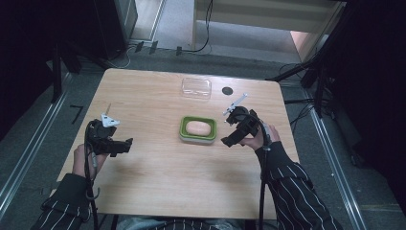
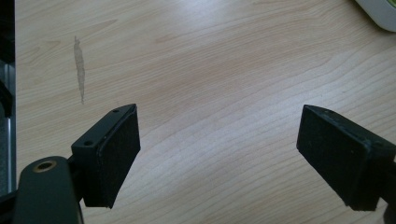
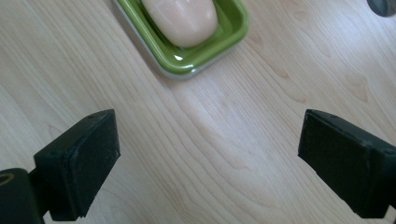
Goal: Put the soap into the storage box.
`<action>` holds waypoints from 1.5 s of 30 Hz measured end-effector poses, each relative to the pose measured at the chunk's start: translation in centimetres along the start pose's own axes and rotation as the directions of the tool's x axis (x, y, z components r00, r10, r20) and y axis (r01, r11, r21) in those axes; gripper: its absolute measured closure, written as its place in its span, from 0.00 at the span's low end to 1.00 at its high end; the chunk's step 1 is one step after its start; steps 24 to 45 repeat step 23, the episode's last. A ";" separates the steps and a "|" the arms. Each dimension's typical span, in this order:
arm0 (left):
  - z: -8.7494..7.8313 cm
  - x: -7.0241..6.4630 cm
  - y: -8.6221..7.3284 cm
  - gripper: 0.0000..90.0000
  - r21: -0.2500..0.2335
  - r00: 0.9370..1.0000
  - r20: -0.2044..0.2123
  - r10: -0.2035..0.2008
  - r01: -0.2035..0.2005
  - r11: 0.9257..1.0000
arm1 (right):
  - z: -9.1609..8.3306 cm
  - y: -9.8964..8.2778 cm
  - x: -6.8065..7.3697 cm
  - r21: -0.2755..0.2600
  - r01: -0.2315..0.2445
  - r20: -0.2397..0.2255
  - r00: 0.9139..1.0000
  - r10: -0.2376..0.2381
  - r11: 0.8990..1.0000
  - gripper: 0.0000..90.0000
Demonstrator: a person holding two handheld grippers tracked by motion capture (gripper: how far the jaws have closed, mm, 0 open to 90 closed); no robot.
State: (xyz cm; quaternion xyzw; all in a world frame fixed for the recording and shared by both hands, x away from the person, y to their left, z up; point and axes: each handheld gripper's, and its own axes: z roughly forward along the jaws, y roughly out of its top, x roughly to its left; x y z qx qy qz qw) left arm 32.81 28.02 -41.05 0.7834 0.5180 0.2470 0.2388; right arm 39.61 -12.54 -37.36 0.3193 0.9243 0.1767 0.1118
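A green soap dish (image 1: 183, 129) sits in the middle of the wooden table (image 1: 158, 182) with a pale pink soap bar (image 1: 197, 127) lying in it. In the right gripper view the dish (image 3: 233, 28) and the soap (image 3: 182, 18) lie at the top, just beyond the jaws. My right gripper (image 1: 229, 132) hovers just right of the dish, open, with bare wood between its pads (image 3: 84, 163). My left gripper (image 1: 125, 145) rests at the table's left, well apart from the dish, open over bare wood. A corner of the dish (image 2: 380, 14) shows at the top right of the left gripper view.
A clear plastic lid (image 1: 196, 88) lies behind the dish near the far edge. A small dark round spot (image 1: 227, 90) is beside it on the right. A faint grey streak (image 2: 80, 67) marks the wood ahead of the left gripper. Dark floor and cables surround the table.
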 end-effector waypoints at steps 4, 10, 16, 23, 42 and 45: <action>0.0 0.0 0.0 0.16 0.001 1.000 0.000 -0.002 0.002 1.000 | 0.0 -1.1 0.3 0.001 -0.017 0.006 1.000 0.017 1.000 0.06; 0.0 -0.1 0.0 0.16 0.001 1.000 -0.001 0.002 -0.002 1.000 | 0.4 -3.1 0.6 -0.006 -0.045 0.007 0.999 0.045 0.999 0.06; 0.1 -0.1 0.1 0.16 0.002 1.000 0.000 0.007 -0.007 1.000 | 1.2 -4.7 0.7 -0.010 -0.056 0.001 0.998 0.056 0.998 0.06; 0.1 -0.2 0.2 0.16 0.003 1.000 -0.002 0.006 -0.006 1.000 | 1.7 -5.5 0.5 -0.014 -0.049 0.003 0.999 0.049 0.999 0.08; 0.1 -0.2 0.2 0.16 0.003 1.000 -0.002 0.006 -0.006 1.000 | 1.7 -5.5 0.5 -0.014 -0.049 0.003 0.999 0.049 0.999 0.08; 0.1 -0.2 0.2 0.16 0.003 1.000 -0.002 0.006 -0.006 1.000 | 1.7 -5.5 0.5 -0.014 -0.049 0.003 0.999 0.049 0.999 0.08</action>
